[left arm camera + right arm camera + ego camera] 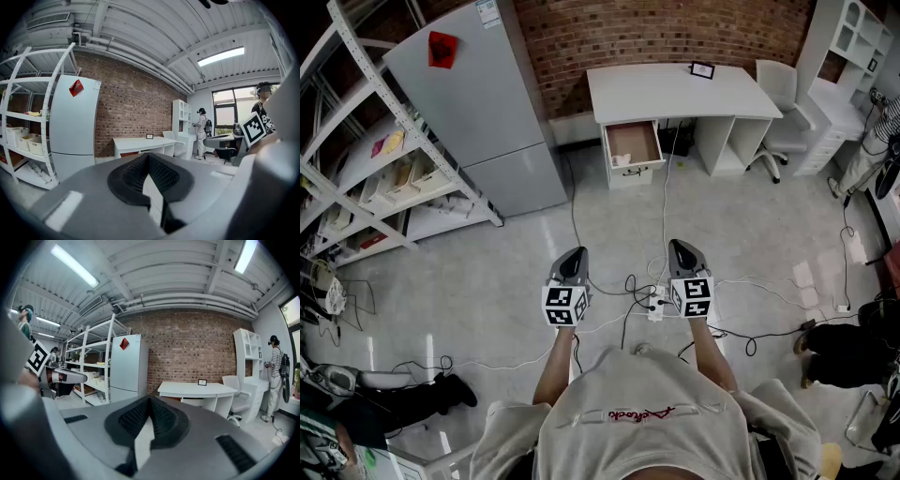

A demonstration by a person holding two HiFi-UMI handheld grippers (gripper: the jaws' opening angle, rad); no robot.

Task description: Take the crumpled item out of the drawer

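Two grippers hang side by side over the glossy pale floor (487,272), each carrying one marker cube. The left gripper (576,253) has its jaws pressed together at the tips with nothing caught between them; the right gripper (680,246) is clenched the same way and is just as empty. Their pads (133,176) are black and ribbed, set in smooth grey moulded bodies.

One crumpled item (622,160), a small pale wad, lies at the front of the single open drawer (633,141), on its brown inside. It sits well ahead of both pairs of jaws, across the room, touching neither.

The drawer hangs out of one smooth white desk (675,92) standing against a red-brown brick wall (647,33). One small dark picture frame (702,69) stands on the desk top, one white chair (776,89) is at its right end, and one grey two-door fridge (478,103) stands to its left beside white metal shelving (370,141). Several thin cables (628,291) trail over the floor between the grippers
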